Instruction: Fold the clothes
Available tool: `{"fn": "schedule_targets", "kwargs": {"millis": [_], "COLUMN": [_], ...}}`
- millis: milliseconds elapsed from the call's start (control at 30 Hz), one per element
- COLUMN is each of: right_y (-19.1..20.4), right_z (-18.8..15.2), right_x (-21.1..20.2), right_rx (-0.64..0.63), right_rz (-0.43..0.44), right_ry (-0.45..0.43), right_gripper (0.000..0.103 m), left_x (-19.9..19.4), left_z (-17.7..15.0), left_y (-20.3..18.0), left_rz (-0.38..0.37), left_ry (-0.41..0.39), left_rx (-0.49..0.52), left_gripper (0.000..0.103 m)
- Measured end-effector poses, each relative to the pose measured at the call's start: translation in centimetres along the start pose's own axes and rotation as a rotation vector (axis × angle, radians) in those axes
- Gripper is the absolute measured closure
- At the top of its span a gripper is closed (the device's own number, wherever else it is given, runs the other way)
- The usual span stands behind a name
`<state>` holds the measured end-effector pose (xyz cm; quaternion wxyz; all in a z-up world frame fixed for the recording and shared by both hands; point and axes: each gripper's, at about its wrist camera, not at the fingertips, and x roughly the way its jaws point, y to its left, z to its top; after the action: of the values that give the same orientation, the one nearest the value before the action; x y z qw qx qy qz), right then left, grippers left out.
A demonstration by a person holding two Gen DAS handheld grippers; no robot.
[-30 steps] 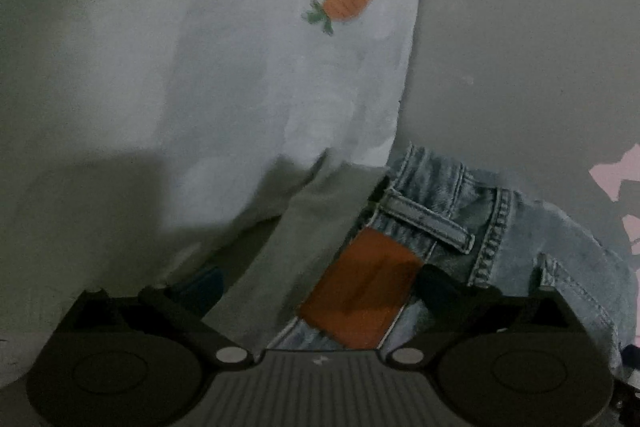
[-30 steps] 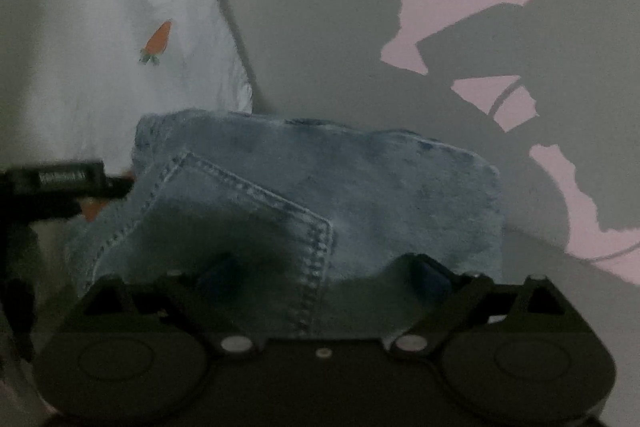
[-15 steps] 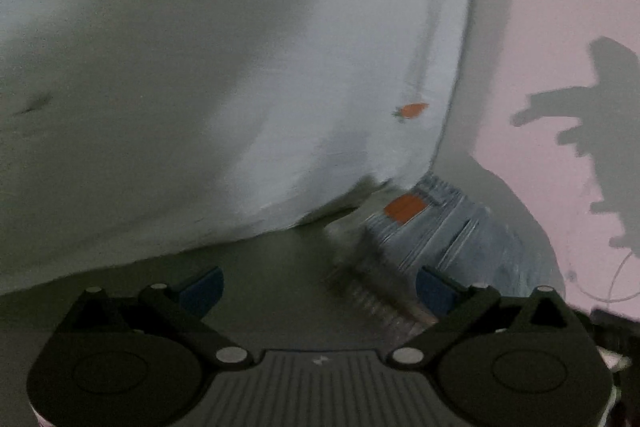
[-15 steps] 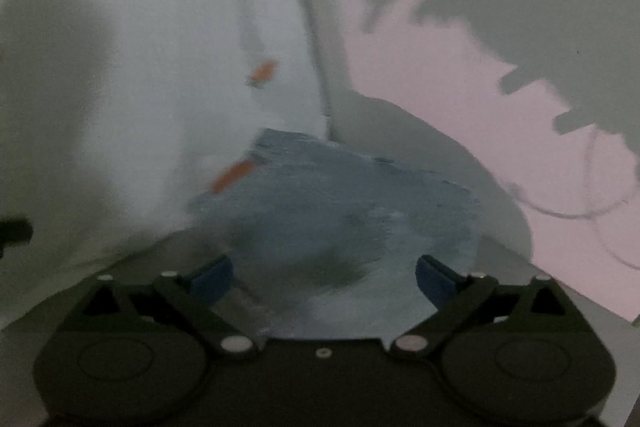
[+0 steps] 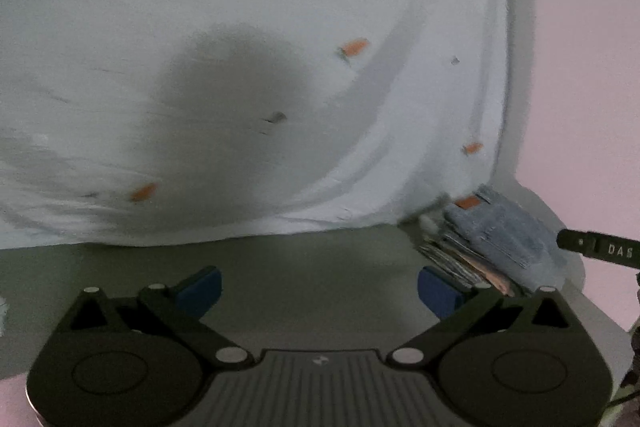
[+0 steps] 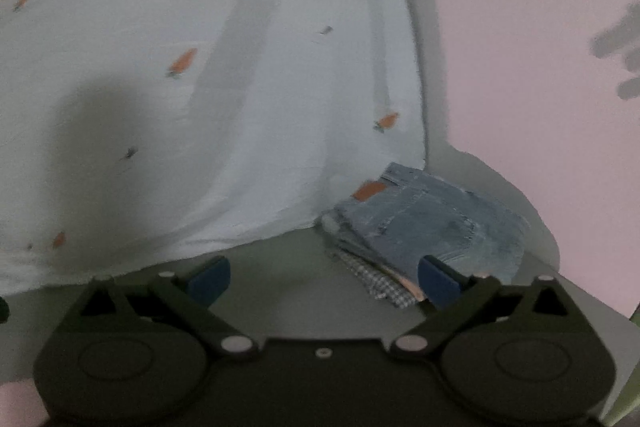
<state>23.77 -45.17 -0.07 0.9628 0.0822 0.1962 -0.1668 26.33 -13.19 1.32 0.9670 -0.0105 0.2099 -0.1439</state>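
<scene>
Right wrist: folded jeans [image 6: 432,227] just beyond open right hand-held gripper [image 6: 324,277].

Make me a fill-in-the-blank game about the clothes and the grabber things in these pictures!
1. The little pictures printed on the white cloth are ____.
2. The top piece on the folded pile is made of blue ____.
3. The left gripper and the right gripper both stand ____, holding nothing.
4. Each gripper's finger pads are coloured ____.

Missing words: carrots; denim; open; blue
</scene>
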Motion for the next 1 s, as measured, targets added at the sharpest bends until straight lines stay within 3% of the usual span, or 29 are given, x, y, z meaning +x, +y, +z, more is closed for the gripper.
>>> {"fn": "schedule_targets", "kwargs": {"millis": [133, 233, 533, 767, 1000], "right_y": [3.9, 5.9, 11.8, 13.5, 13.6], "right_z": [-1.5, -2.9, -7.8, -11.4, -14.0], "right_x": [-4.7, -8.2, -18.6, -25.4, -29.5], "right_rx": [-0.03, -0.025, -0.136, -0.187, -0.232], "right_rz": [0.033, 0.123, 0.219, 0.257, 0.263], "right_ry": [-0.004, -0.012, 0.004, 0.043, 0.072], "right_gripper": [0.001, 0.001, 0.001, 0.001, 0.001], "left_x": [-6.0, -9.9, -18.5, -23.1, -27.3], "left_z": [-1.7, -3.2, -7.3, -10.8, -12.9], "left_y": [2.2, 3.5, 6.7, 7.4, 6.8], "left_rz": [0.052, 0.096, 0.117, 0.15, 0.166], "left_ry": [-0.027, -0.022, 0.044, 0.113, 0.117], "left_rx": [0.002, -0.004, -0.09, -0.137, -0.14], "left_gripper": [0.0, 0.0, 0.0, 0.0, 0.0]}}
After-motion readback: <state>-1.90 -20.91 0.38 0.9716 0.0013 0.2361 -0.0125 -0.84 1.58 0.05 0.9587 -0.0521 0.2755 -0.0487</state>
